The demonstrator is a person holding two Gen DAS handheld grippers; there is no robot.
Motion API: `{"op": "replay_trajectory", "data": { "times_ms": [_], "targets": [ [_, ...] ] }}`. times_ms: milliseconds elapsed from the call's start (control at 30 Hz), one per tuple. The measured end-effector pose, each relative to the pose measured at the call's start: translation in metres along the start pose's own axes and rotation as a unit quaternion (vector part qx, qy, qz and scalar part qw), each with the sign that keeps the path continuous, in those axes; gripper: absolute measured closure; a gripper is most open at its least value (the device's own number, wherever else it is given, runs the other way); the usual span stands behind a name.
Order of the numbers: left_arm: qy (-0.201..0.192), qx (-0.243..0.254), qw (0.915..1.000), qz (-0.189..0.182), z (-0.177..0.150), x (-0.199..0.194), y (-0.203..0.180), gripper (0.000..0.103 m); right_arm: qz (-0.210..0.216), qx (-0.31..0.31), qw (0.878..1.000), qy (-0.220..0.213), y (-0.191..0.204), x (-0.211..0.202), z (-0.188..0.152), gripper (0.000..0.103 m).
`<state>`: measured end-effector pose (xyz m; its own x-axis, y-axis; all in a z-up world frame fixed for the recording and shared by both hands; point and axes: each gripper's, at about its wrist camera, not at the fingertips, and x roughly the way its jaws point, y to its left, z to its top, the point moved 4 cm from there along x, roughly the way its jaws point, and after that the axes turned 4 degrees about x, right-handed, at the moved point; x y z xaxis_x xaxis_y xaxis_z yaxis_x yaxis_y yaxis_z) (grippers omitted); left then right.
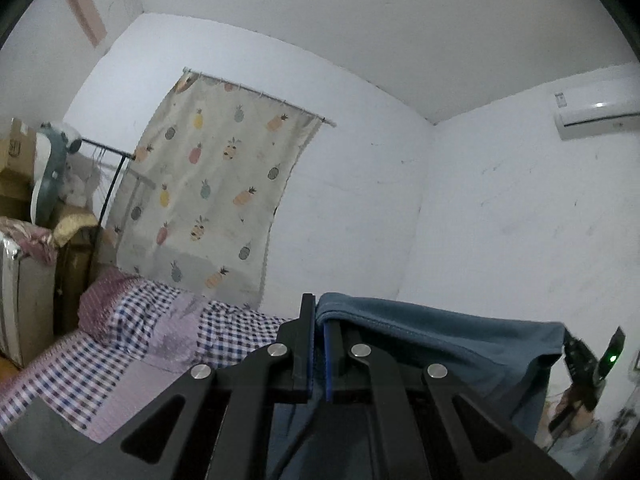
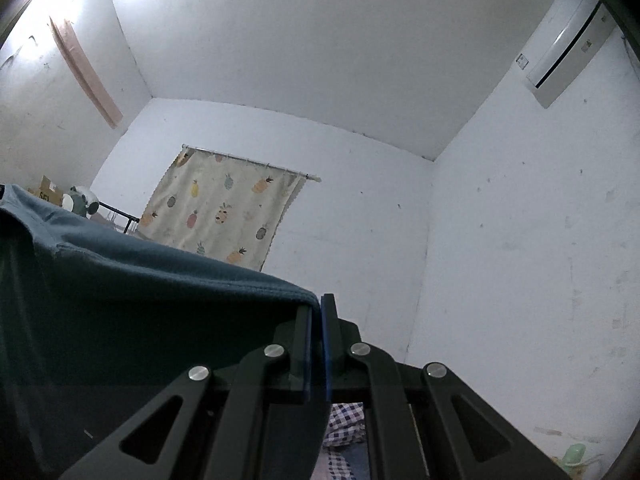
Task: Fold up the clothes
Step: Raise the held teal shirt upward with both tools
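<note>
A dark teal garment (image 1: pixel 440 332) is held up in the air, stretched between both grippers. My left gripper (image 1: pixel 319 312) is shut on one top corner, and the cloth drapes off to the right of its fingers. In the right wrist view the same garment (image 2: pixel 140 280) hangs to the left, with my right gripper (image 2: pixel 318 310) shut on its other top corner. The right gripper (image 1: pixel 588 364) also shows at the far right of the left wrist view, at the end of the cloth's top edge. The garment's lower part falls out of view.
A bed (image 1: pixel 132 344) with checked and striped bedding lies below at the left. A pineapple-print curtain (image 1: pixel 216 192) hangs on the far wall. Boxes and a plush toy (image 1: pixel 52 168) stack up at the left by a black rack. An air conditioner (image 1: pixel 596 108) sits high on the right wall.
</note>
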<state>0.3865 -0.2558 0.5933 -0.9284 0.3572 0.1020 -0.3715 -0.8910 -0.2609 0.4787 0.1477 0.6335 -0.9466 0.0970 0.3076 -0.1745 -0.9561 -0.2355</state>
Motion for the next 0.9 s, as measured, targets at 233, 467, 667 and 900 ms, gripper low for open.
{"op": "replay_trajectory", "data": {
  "times_ms": [233,467,667,900],
  "targets": [
    [0.015,-0.007,0.9995,0.027,-0.01,0.032,0.008,0.101,0.013,0.015,0.999,0.042,0.006,0.043,-0.033,0.1],
    [0.077,-0.021,0.9934,0.082,-0.054,0.142,0.054,0.101,0.035,0.039,0.991,0.126,0.031,0.156,-0.114,0.1],
    [0.149,-0.041,0.9783,0.138,-0.108,0.267,0.117,0.101,0.034,0.039,0.978,0.201,0.048,0.274,-0.204,0.1],
    [0.223,-0.058,0.9516,0.203,-0.185,0.433,0.19,0.101,0.015,0.033,0.963,0.266,0.077,0.431,-0.312,0.1]
  ]
}}
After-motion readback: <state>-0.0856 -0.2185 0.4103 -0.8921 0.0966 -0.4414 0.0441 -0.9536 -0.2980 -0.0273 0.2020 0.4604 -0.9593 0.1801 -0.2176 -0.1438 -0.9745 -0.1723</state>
